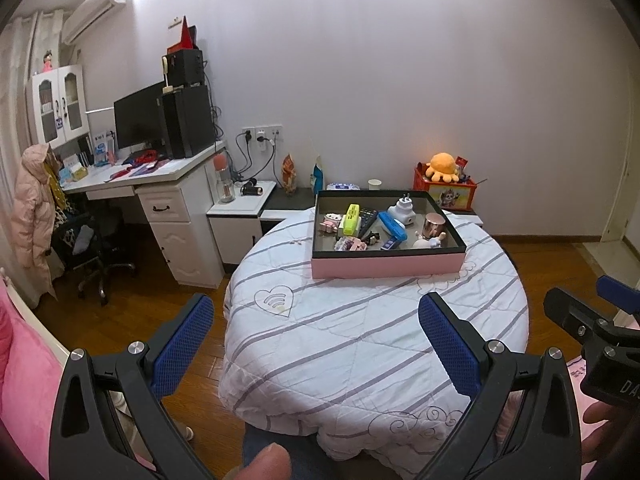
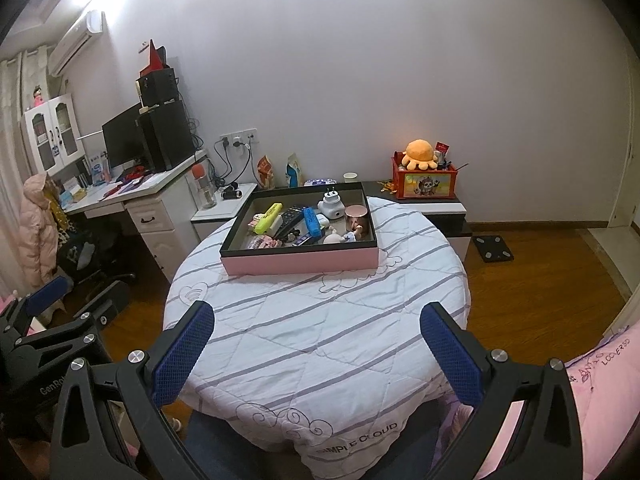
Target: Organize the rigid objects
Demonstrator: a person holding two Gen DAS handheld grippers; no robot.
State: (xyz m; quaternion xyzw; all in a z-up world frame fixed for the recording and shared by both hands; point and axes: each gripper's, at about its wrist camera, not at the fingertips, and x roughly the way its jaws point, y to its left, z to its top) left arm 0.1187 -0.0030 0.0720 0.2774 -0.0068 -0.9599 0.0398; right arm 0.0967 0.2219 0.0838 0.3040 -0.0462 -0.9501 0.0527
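A pink box with a black rim (image 1: pixel 386 265) (image 2: pixel 300 261) stands at the far side of a round table under a striped white quilt (image 1: pixel 360 332) (image 2: pixel 312 320). Inside lie several small items: a yellow highlighter (image 1: pixel 351 218) (image 2: pixel 269 215), a black remote (image 1: pixel 367 219) (image 2: pixel 291 218), a blue case (image 1: pixel 393 227) (image 2: pixel 312 221), a white plug adapter (image 1: pixel 407 209) (image 2: pixel 331 205), a copper cup (image 1: pixel 434 225) (image 2: pixel 356 216) and small figurines. My left gripper (image 1: pixel 316 312) is open over the table's near edge, empty. My right gripper (image 2: pixel 317 318) is open too, holding nothing.
A white desk (image 1: pixel 160 176) with monitor and speakers stands at left, an office chair (image 1: pixel 96 248) before it. Low cabinets line the wall with a red toy box (image 1: pixel 446 190) (image 2: pixel 424 180) and orange plush. A scale (image 2: pixel 492 249) lies on the wood floor. Pink bedding flanks both sides.
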